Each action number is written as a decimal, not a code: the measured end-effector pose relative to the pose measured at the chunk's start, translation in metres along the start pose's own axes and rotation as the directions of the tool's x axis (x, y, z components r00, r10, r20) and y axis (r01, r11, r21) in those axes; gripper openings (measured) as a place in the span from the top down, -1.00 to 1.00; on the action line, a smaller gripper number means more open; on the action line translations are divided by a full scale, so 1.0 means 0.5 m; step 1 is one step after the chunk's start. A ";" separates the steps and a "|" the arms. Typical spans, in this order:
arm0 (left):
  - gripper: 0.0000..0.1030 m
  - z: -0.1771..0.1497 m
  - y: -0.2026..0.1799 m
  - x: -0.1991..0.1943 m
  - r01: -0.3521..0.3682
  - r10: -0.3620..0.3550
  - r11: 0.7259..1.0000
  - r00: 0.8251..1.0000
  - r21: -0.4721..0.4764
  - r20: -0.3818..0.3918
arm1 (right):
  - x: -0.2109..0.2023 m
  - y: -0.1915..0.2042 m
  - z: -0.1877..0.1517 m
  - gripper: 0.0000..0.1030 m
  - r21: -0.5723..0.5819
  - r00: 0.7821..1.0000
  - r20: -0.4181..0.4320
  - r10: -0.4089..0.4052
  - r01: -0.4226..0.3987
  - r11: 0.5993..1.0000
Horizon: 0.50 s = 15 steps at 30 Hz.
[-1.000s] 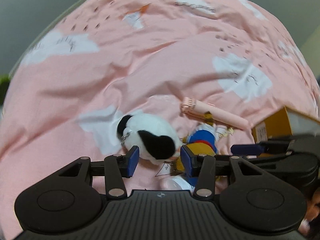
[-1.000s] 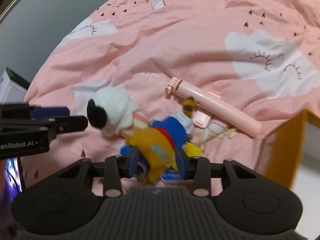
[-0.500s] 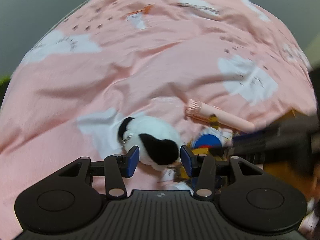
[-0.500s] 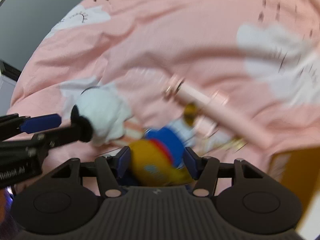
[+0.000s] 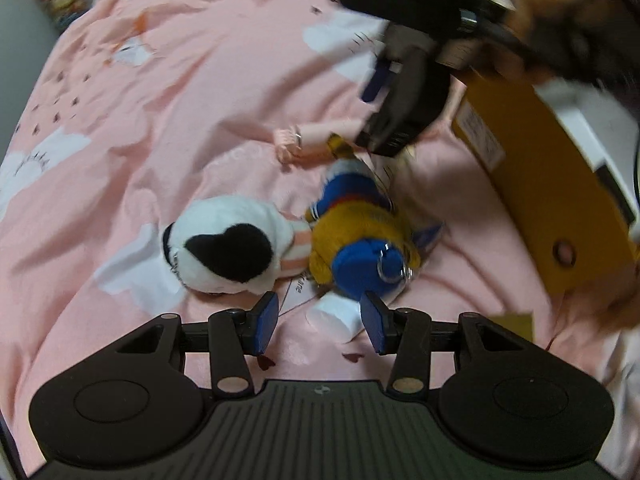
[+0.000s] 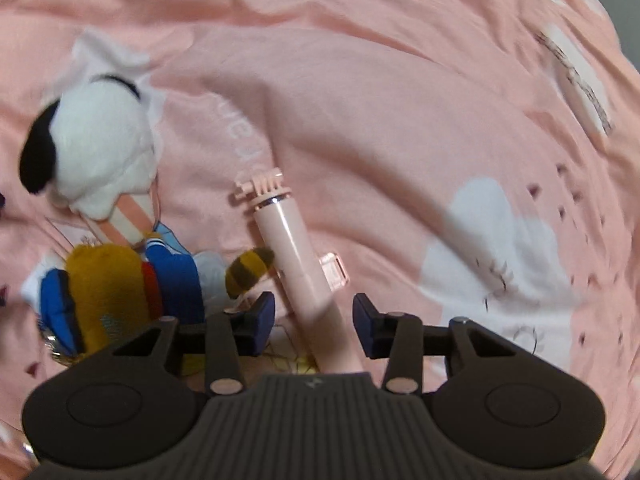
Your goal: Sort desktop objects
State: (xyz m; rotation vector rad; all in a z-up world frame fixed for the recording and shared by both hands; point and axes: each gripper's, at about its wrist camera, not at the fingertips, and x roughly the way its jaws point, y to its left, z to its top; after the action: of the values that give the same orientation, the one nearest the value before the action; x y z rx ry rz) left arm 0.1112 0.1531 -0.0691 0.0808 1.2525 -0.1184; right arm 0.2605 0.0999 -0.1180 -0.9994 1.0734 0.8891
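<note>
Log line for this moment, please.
left gripper: open over duck plush | right gripper: open, jaws just closing, pink selfie stick between, pads clear | dog plush: beside duck

Legible text is scant: a white paper tag (image 5: 298,290) beside the plush toys ends in "ane", and the pink sheet (image 6: 360,100) bears blurred white lettering.

Plush toys (image 5: 288,240) — pink stick (image 6: 296,256) alongside

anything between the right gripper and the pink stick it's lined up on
Nothing visible. The right gripper is open with the pink stick already running between its jaws, gaps on both sides. The striped plush tail lies against the stick's left side, just ahead of the left pad.
</note>
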 end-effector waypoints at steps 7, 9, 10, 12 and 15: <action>-0.03 -0.002 -0.040 0.053 0.023 -0.011 0.977 0.998 0.212 -0.059 | 0.064 0.025 0.003 0.26 -0.115 0.998 -0.037 -0.048 0.043 0.992; -0.03 -0.002 -0.054 0.069 0.017 0.001 0.966 0.997 0.257 -0.072 | 0.073 0.019 0.002 0.33 -0.097 0.999 -0.041 -0.036 0.032 0.995; -0.03 -0.002 -0.060 0.075 0.022 0.000 0.962 0.997 0.271 -0.081 | 0.072 0.016 0.001 0.34 -0.092 0.999 -0.037 -0.036 0.032 0.995; -0.03 -0.002 -0.066 0.089 0.022 0.004 0.959 0.996 0.282 -0.092 | 0.062 0.010 -0.005 0.38 -0.087 0.999 -0.026 -0.032 0.030 0.996; -0.07 -0.003 -0.074 0.106 0.003 0.026 0.954 0.995 0.301 -0.092 | 0.038 -0.006 -0.015 0.43 -0.056 1.000 -0.006 -0.009 0.009 0.998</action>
State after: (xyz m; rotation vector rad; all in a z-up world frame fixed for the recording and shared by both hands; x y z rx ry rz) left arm 0.1212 0.1141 -0.1196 0.3618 1.3214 -0.2982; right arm 0.2658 0.0940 -0.1372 -1.0530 1.0537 0.9136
